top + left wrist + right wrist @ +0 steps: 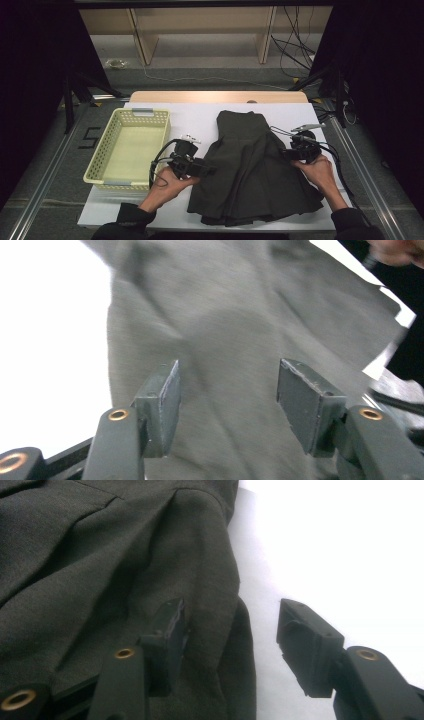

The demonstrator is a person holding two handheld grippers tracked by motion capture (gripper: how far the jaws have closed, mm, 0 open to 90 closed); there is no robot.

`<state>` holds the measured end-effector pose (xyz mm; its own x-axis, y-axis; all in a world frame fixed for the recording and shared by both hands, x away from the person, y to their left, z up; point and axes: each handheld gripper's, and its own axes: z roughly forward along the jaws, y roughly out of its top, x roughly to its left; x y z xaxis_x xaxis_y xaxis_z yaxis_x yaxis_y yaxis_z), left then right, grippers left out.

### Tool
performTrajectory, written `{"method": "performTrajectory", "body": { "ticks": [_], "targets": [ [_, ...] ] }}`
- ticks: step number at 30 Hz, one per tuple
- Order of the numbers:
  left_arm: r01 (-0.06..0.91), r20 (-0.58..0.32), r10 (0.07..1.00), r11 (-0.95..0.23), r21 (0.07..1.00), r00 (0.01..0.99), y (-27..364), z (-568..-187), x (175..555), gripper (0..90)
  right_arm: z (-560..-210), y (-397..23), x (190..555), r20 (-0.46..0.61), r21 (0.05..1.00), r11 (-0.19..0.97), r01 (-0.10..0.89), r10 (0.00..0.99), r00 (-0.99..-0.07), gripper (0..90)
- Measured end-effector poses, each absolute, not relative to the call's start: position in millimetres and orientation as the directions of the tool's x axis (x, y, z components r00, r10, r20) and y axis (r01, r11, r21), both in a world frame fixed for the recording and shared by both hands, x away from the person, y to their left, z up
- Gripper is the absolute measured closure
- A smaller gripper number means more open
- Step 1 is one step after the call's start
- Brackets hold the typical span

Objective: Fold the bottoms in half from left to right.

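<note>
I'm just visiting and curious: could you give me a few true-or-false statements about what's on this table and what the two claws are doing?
1. The dark grey skirt lies spread on the white table top. True.
2. The yellow basket holds folded clothes. False: it is empty.
3. The left claw is clamped shut on the cloth. False: its jaws stand apart, with the cloth beyond them.
4. The right claw is open at the skirt's edge, where cloth meets table. True.
5. The basket stands to the right of the skirt in the high view. False: it stands to the left.
</note>
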<state>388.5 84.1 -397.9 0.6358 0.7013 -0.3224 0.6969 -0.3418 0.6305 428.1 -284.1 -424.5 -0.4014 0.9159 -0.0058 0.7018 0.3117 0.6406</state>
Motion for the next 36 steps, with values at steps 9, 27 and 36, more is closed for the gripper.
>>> {"method": "performTrajectory", "body": {
  "ticks": [9, 27, 36],
  "targets": [
    [0.732, -0.376, 0.715, -0.278, 0.621, 0.590, 84, -419, 430, 56.2, -428, -290, 425, -0.007, 0.636, 0.311, 0.706, 0.917, -0.398, 42.8],
    [0.733, -0.296, 0.736, -0.379, 0.565, 0.609, 46, -459, 438, 83.7, -437, -282, 423, -0.034, 0.599, 0.360, 0.715, 0.904, -0.427, 40.3],
    [0.724, -0.263, 0.774, -0.334, 0.604, 0.576, 68, -431, 422, 44.7, -446, -284, 422, -0.041, 0.578, 0.371, 0.727, 0.903, -0.429, 38.0]
  ]
}}
